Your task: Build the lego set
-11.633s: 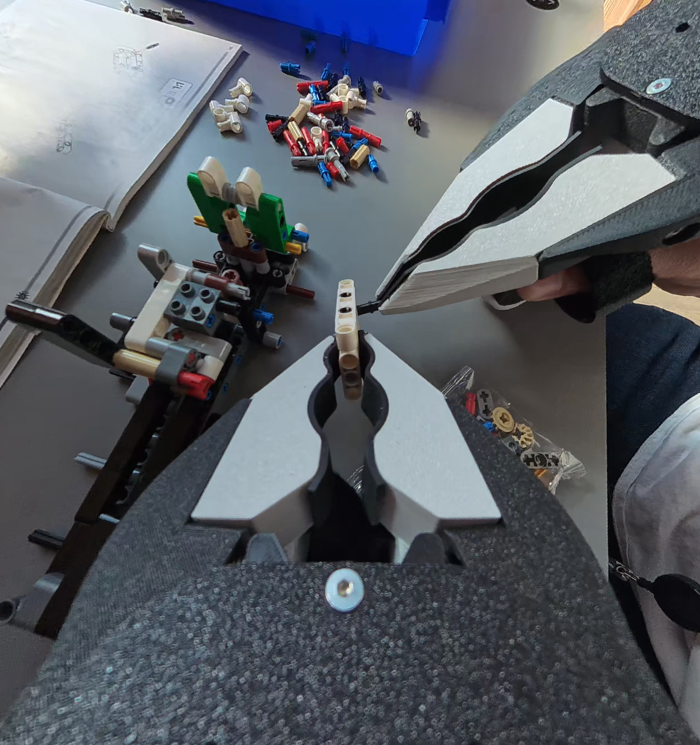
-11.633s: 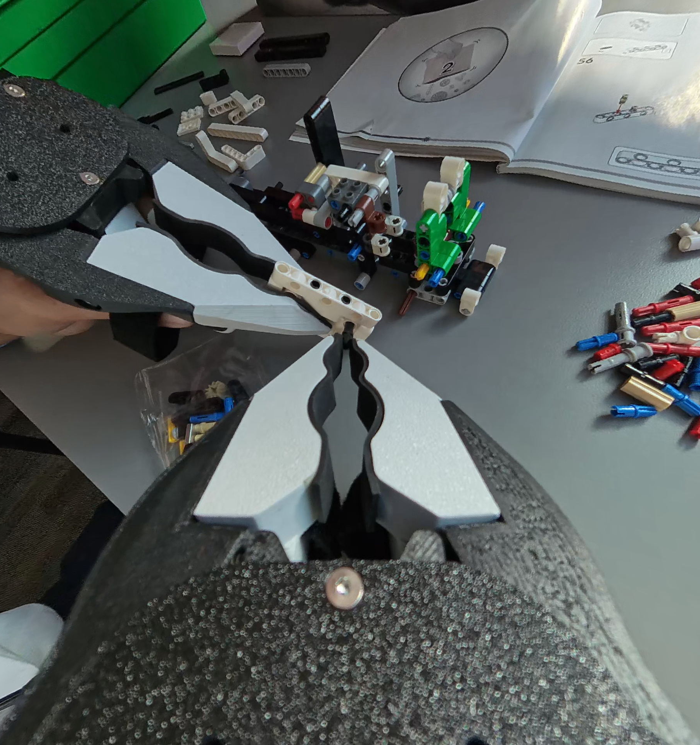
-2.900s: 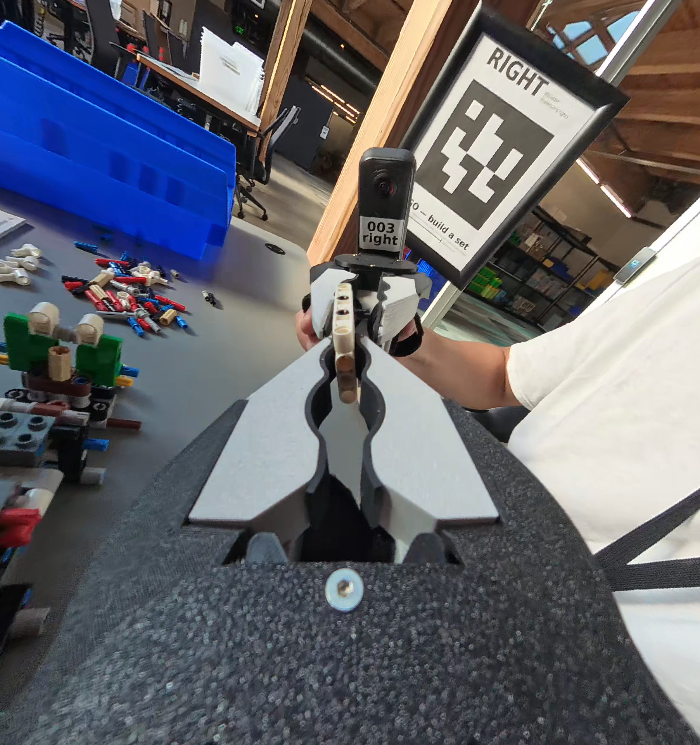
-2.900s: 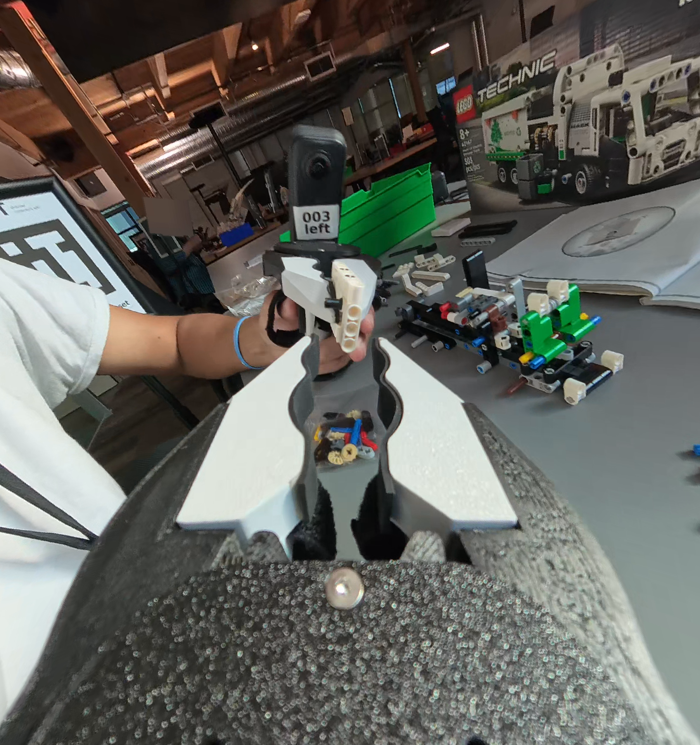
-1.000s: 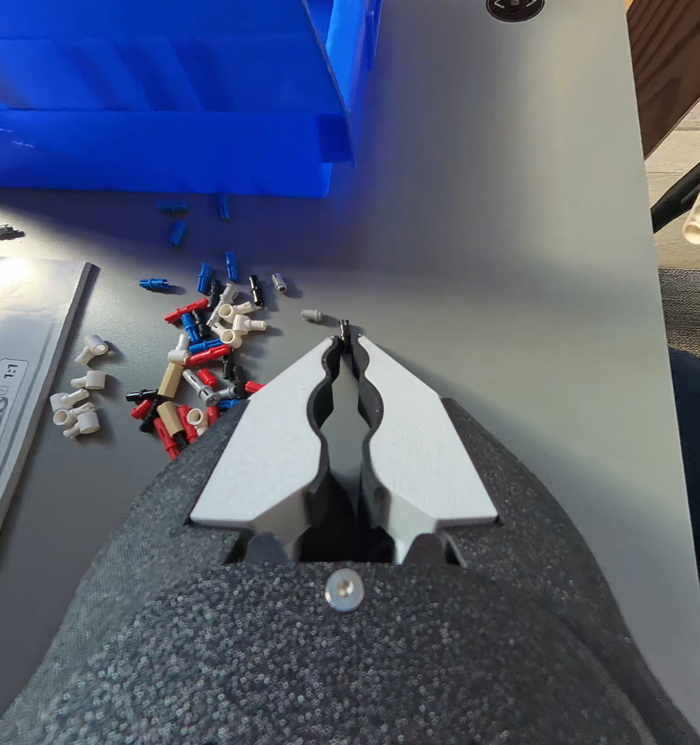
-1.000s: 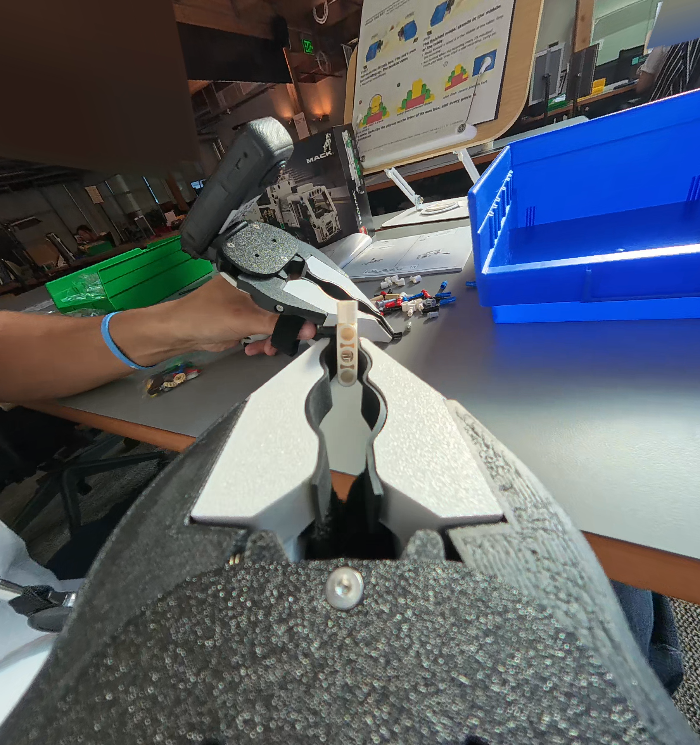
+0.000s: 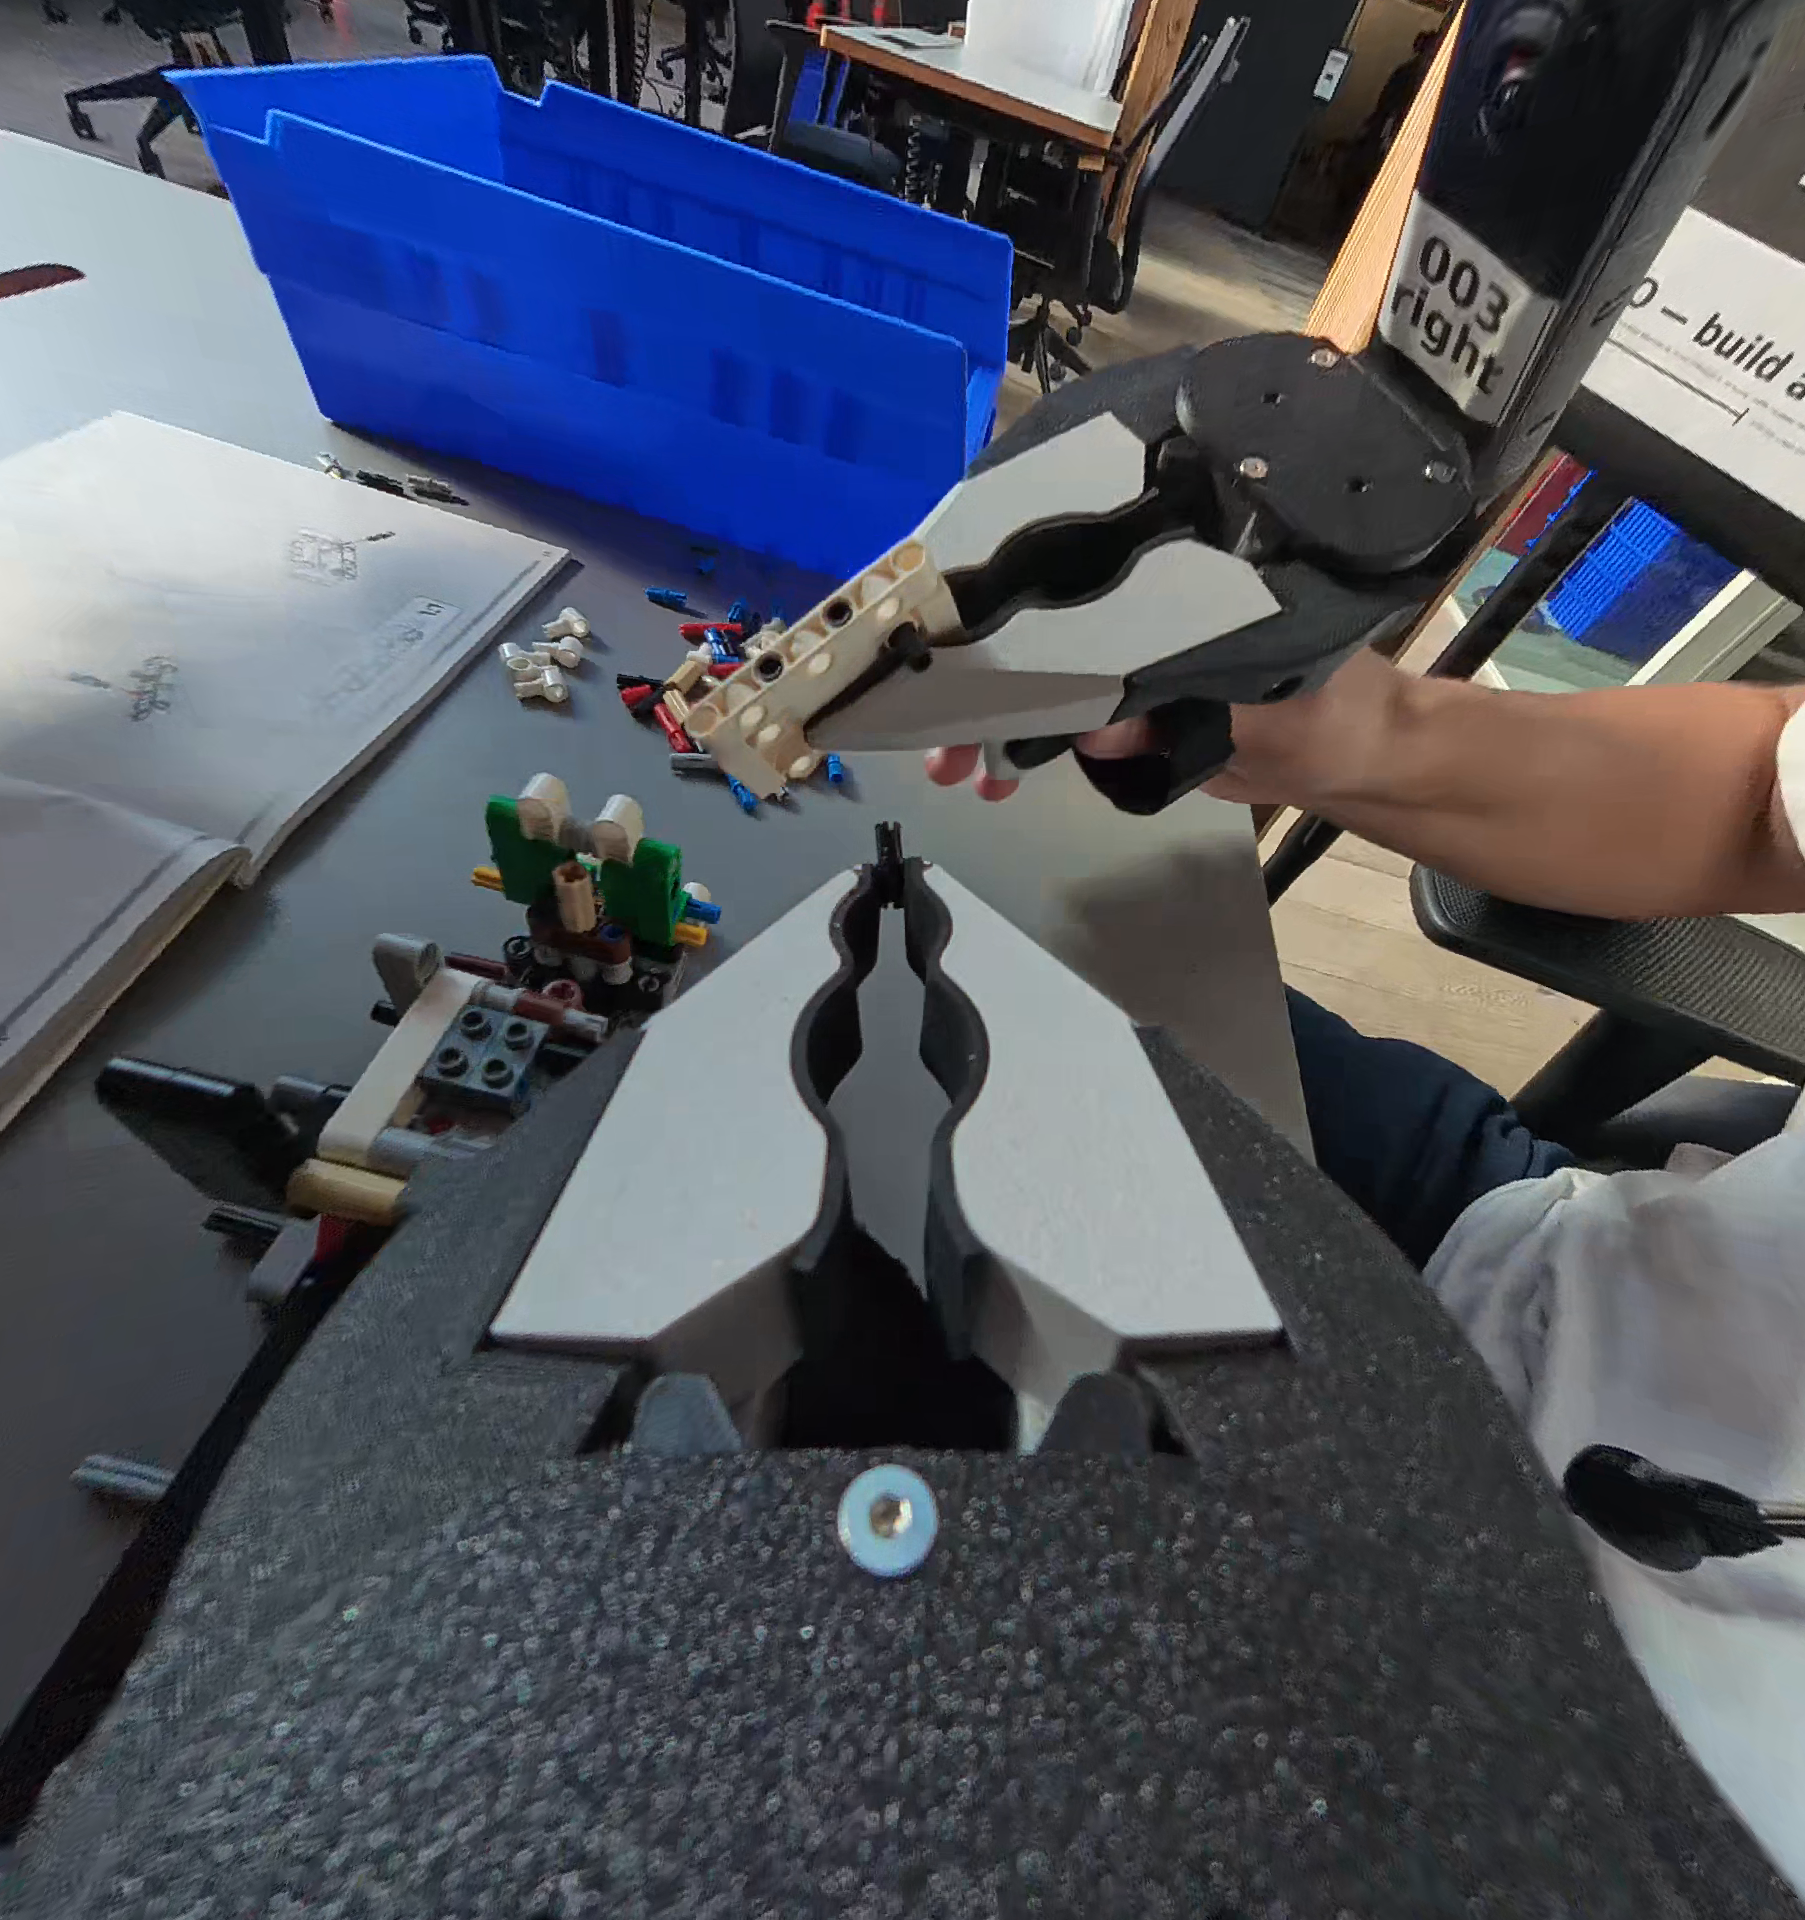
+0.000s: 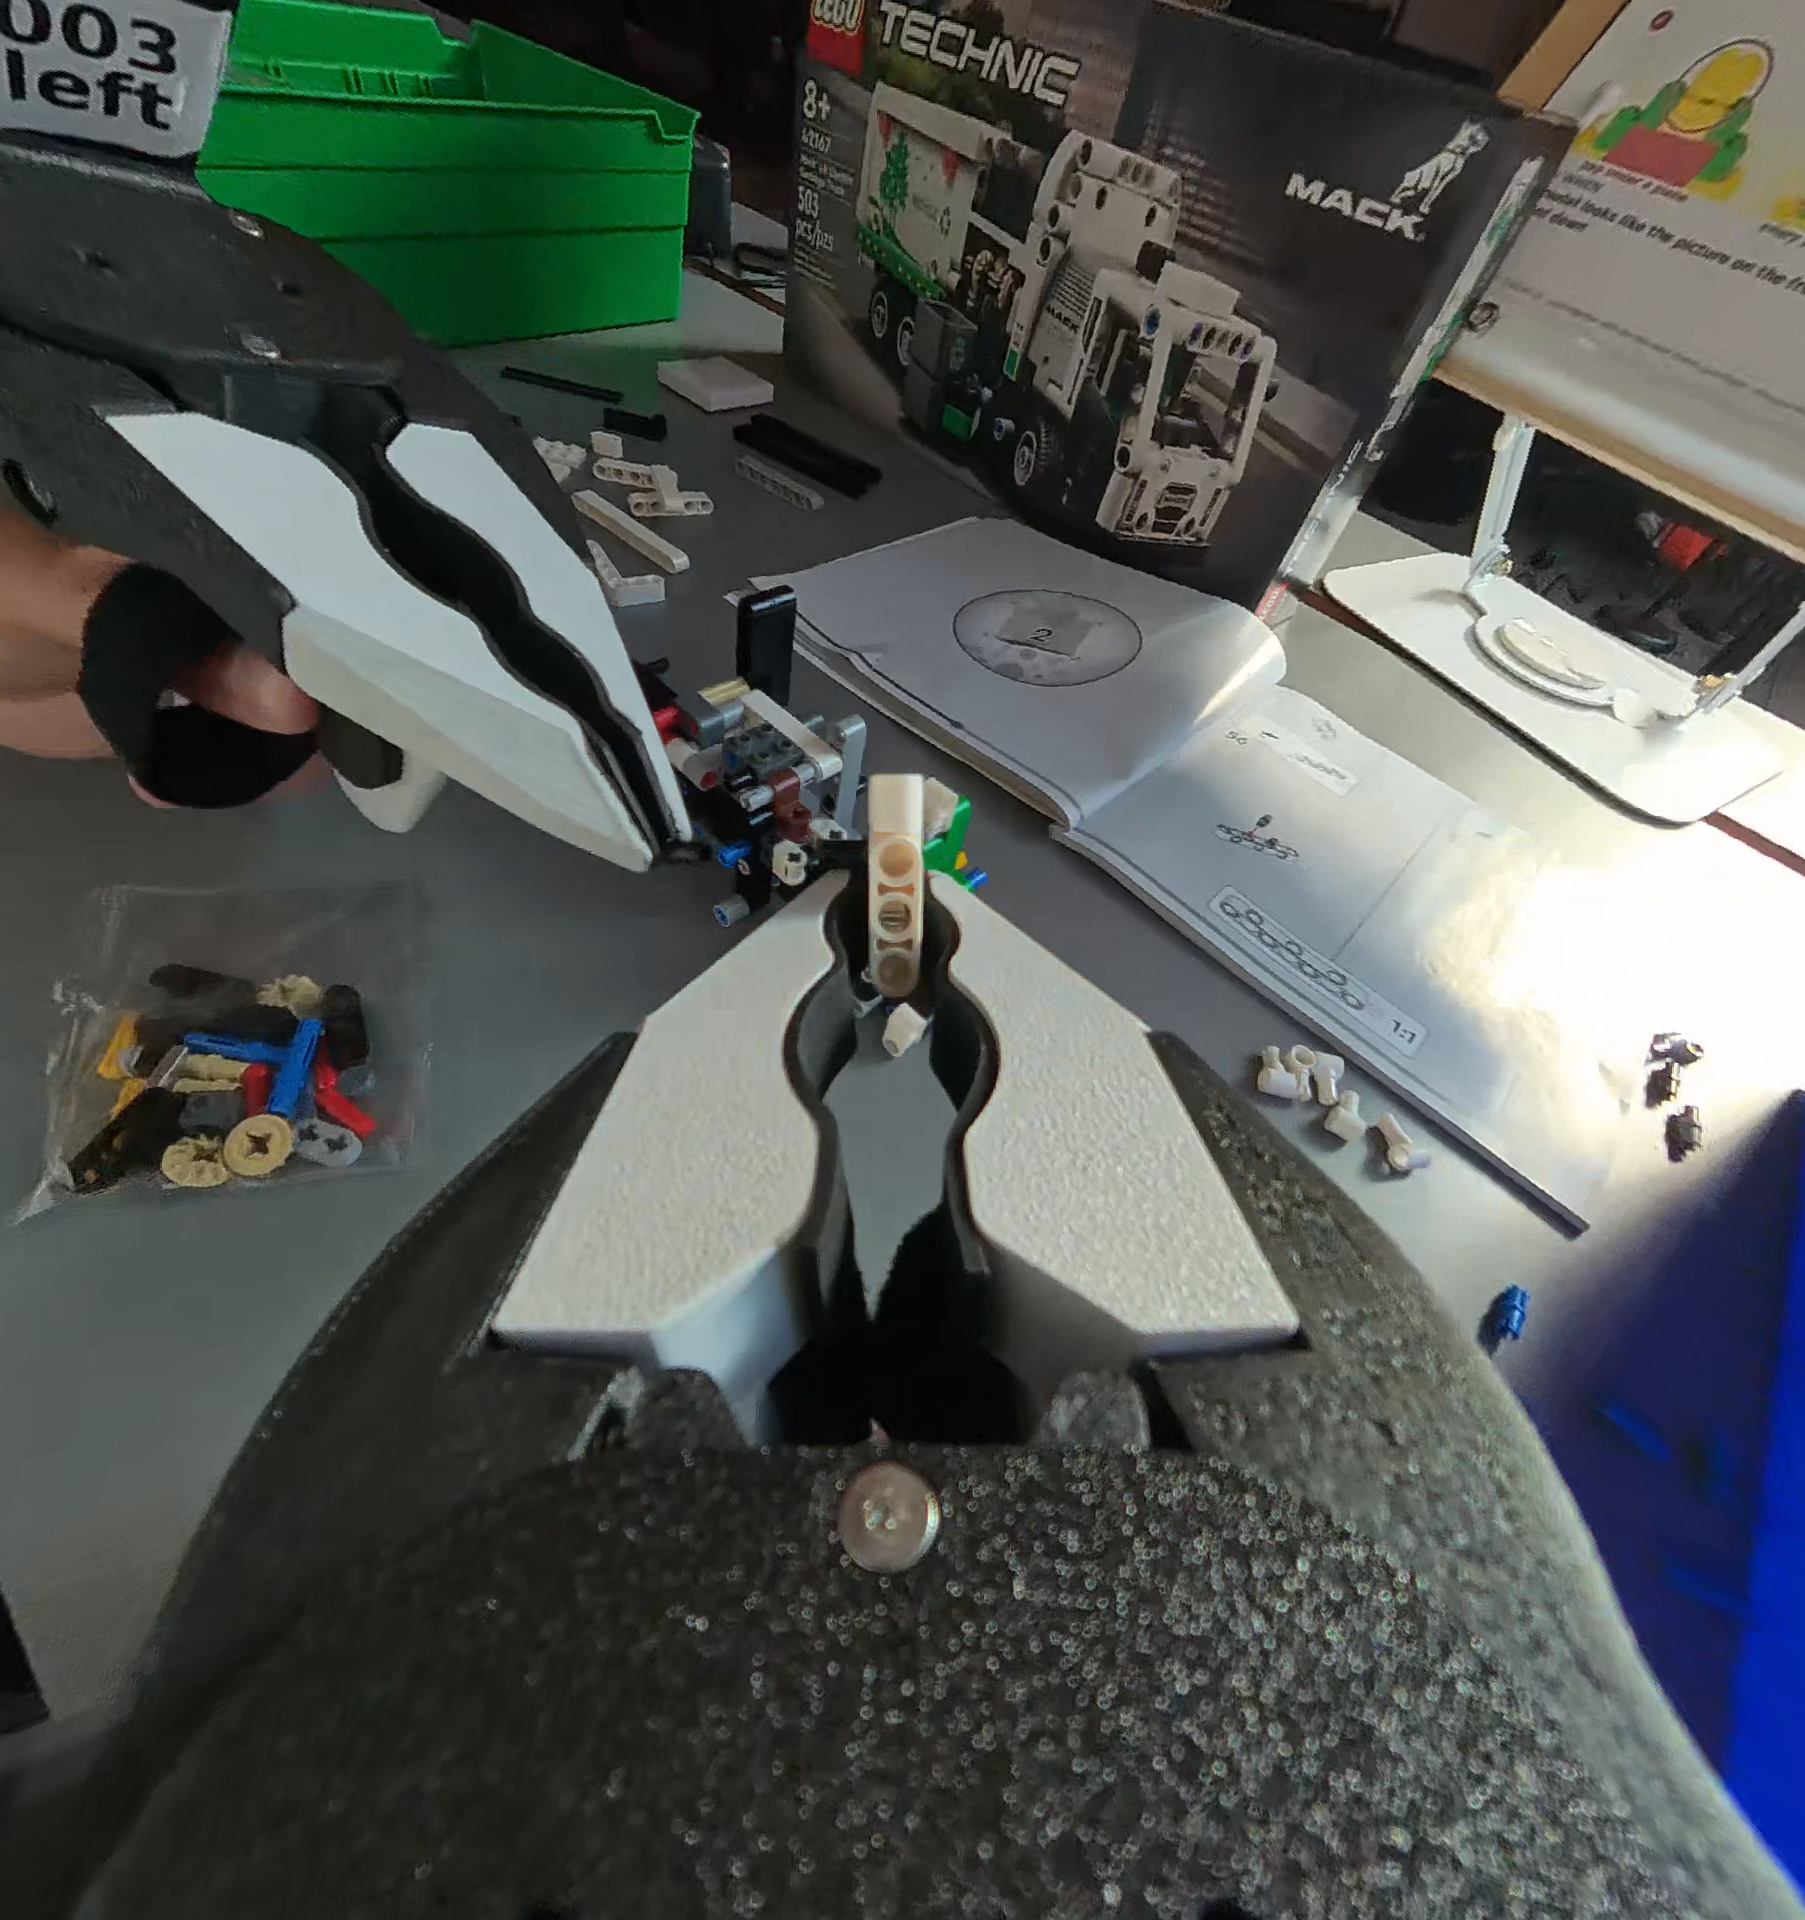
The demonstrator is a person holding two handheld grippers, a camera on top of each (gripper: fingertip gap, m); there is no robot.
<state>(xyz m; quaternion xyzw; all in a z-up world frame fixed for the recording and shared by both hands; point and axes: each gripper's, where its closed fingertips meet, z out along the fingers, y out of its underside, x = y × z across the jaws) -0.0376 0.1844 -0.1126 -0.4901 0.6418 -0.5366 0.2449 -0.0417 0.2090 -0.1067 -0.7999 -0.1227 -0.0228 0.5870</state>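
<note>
My left gripper is shut on a small black pin that sticks out past the fingertips, held above the dark table. My right gripper is shut on a cream beam with holes. In the left wrist view the right gripper holds this beam above the pile of small pins, just beyond my left fingertips. In the right wrist view the left gripper points down at the partly built model. The model, with its green parts, also shows in the left wrist view.
A blue bin stands at the back and an open instruction booklet lies to the left. A bag of parts, green bins, the set's box and loose white beams show in the right wrist view.
The beam passed from my left gripper to my right. My left gripper then closed on the black pin beside the pile, lifted it and swung towards the model; the right gripper brought the beam over the table.
</note>
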